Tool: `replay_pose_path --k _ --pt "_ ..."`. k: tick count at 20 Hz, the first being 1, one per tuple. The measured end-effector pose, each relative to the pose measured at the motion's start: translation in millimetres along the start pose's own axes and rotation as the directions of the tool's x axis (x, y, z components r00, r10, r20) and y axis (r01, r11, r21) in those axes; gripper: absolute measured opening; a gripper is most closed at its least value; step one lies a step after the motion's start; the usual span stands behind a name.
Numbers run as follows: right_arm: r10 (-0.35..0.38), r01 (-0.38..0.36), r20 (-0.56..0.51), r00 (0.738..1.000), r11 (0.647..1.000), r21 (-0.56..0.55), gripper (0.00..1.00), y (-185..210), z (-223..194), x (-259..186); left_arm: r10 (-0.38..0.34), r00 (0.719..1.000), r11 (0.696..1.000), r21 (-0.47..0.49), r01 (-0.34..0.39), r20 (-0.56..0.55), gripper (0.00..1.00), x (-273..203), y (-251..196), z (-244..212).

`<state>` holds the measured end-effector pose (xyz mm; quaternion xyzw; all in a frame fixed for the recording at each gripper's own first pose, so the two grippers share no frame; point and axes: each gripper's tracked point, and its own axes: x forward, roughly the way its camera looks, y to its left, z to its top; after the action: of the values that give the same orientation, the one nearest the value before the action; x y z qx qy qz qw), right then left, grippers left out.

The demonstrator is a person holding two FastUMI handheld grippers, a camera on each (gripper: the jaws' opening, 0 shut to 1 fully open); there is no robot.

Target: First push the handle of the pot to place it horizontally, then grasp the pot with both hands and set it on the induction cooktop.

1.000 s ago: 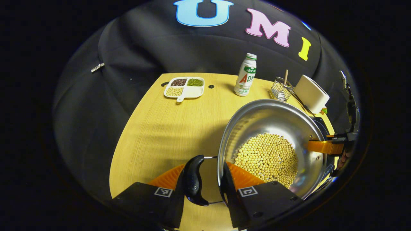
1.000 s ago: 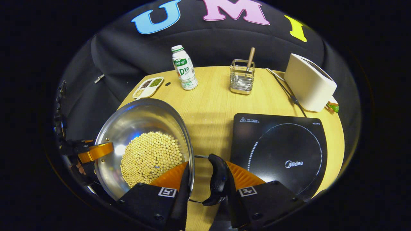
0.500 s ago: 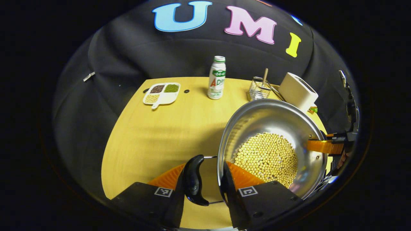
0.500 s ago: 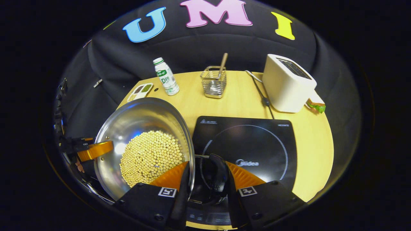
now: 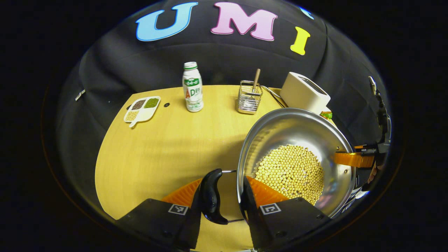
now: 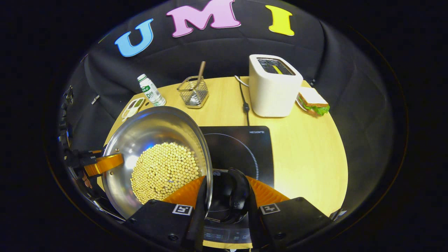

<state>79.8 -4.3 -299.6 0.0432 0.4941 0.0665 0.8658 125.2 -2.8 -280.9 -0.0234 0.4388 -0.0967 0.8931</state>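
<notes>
Both grippers are clamped on the steel pot (image 6: 154, 140): left gripper (image 5: 224, 196) on one black handle, right gripper (image 6: 224, 194) opposite, holding it above the induction cooktop (image 6: 241, 143).

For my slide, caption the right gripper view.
Both grippers carry the bean-filled pot over the induction cooktop.

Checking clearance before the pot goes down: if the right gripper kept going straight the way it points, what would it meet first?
Probably the induction cooktop, right ahead of the right gripper; farther along stands the toaster. Depth is unclear.
</notes>
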Motion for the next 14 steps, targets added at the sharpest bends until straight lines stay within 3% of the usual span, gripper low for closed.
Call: replay_pose_path --k 7,14 --pt "-0.008 0.008 -0.004 1.0 1.0 0.019 0.55 -48 4 7 -0.005 1.0 1.0 0.012 0.005 -0.005 0.6 21 -43 8" --pt "-0.003 0.003 -0.013 1.0 1.0 0.028 0.55 -68 0 21 0.006 1.0 1.0 0.004 -0.006 -0.02 0.6 38 -57 5"
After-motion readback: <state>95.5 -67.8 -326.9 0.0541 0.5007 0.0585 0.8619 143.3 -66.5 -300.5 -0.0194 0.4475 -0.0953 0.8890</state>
